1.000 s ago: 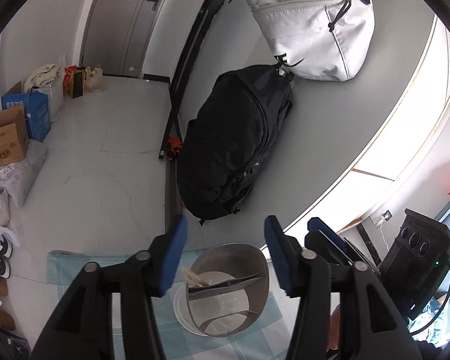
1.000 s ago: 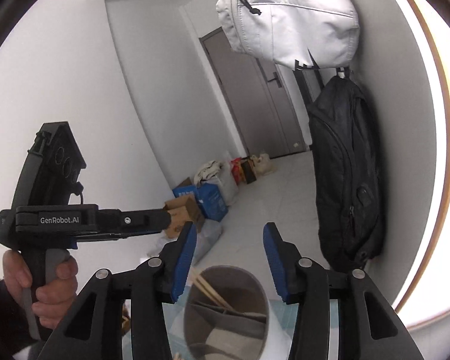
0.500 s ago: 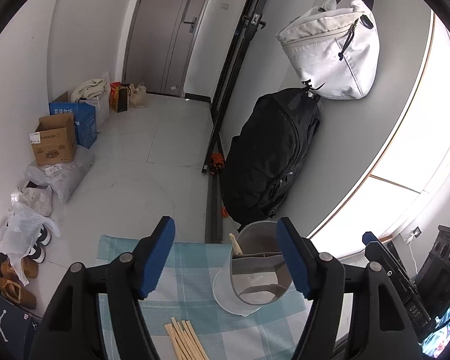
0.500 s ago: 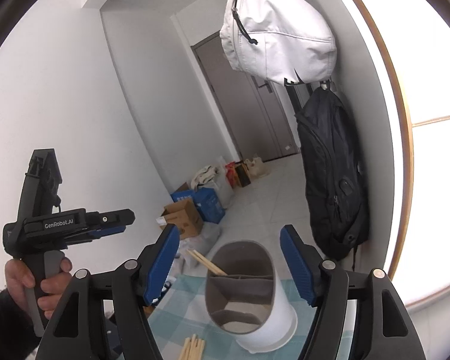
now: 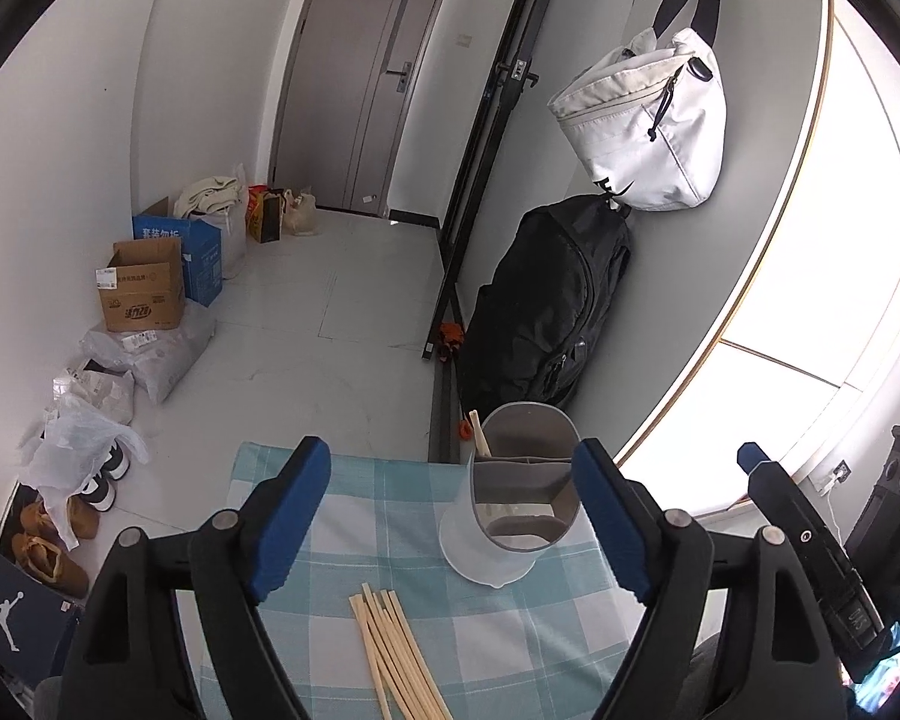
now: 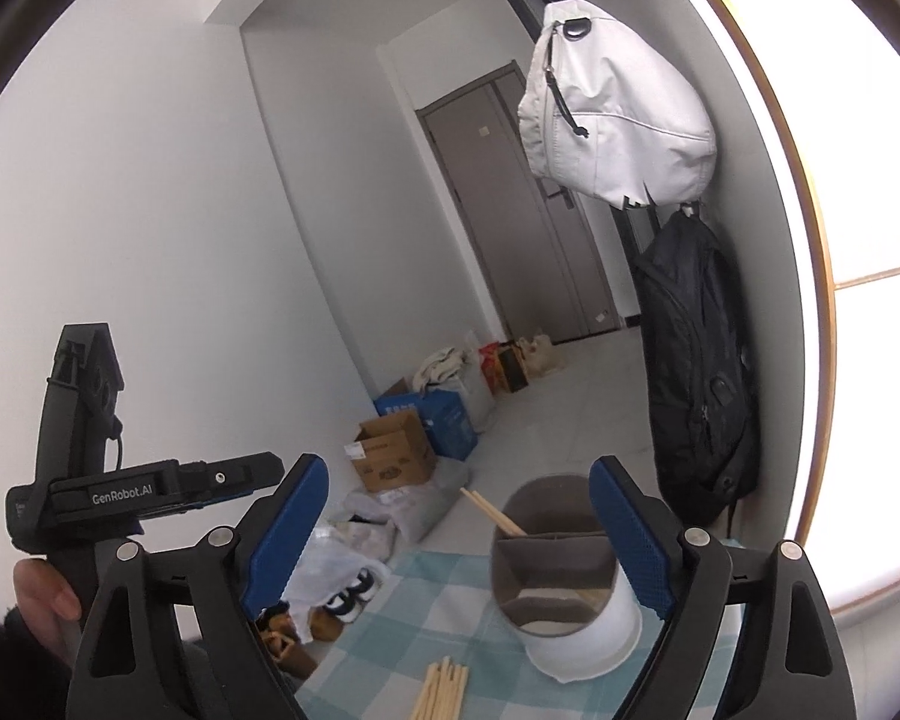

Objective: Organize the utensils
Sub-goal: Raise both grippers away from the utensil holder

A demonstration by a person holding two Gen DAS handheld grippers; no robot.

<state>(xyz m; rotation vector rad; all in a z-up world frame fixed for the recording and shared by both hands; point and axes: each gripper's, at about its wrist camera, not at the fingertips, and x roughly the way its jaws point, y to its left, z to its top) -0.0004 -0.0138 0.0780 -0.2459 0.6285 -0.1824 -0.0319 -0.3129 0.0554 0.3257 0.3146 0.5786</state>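
My task things sit on the checked cloth [image 5: 510, 630] that covers the worktop: a loose bundle of chopsticks [image 5: 399, 654] lies flat near me, and just beyond it, to the right, stands the utensil holder [image 5: 513, 510], a grey divided cup in a white base. One pair of chopsticks [image 6: 491, 510] is already in the holder, leaning out over its far left rim. The bundle and the holder are near each other but not touching.

My left gripper [image 5: 450, 516] hangs above the cloth with its blue-padded fingers [image 5: 288, 516] spread wide and opening further. Nothing is between them that they press on; the bundle lies below them and the holder shows just inside the right finger, apart from it.

My right gripper [image 6: 456, 531] also has its fingers [image 6: 285, 531] wide apart and widening. They grip nothing; the holder appears low beside the right pad without contact, and the bundle lies on the cloth beneath.

From the right wrist view I see my own hand [image 6: 42, 600] around the handle of the left unit.

Beyond the worktop, a black backpack [image 5: 546, 306] and a white bag [image 5: 648, 132] hang on the wall, with cardboard boxes [image 5: 144, 288] and shoes [image 5: 60, 534] on the floor.
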